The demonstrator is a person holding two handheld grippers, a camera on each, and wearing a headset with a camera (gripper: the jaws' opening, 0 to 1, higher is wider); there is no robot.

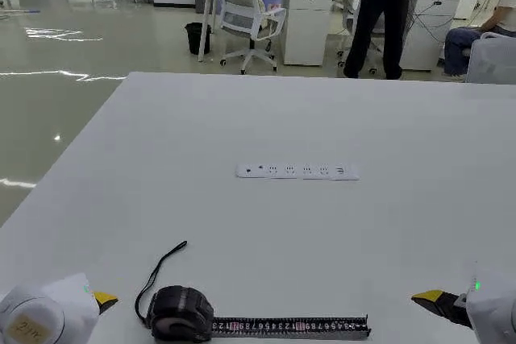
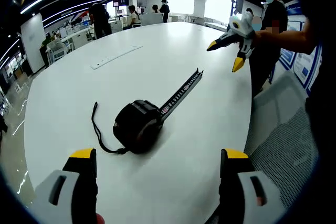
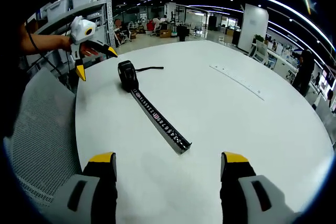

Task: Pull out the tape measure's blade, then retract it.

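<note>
My left gripper (image 2: 158, 155) has its jaws wide apart and holds nothing. The black tape measure (image 2: 137, 125) lies on the white table (image 1: 242, 118) just in front of it, not touching. Its blade (image 2: 181, 92) is out (I can see the little numbers on it) and lies flat, running from the case toward my right gripper (image 3: 168, 157). That one is wide too, with nothing in it. The end of the blade sits just ahead of its jaws, not touching them. A thin black strap (image 2: 97, 129) curls off the case, away from the blade. A white power strip (image 1: 297, 171) lies well past both grippers.
</note>
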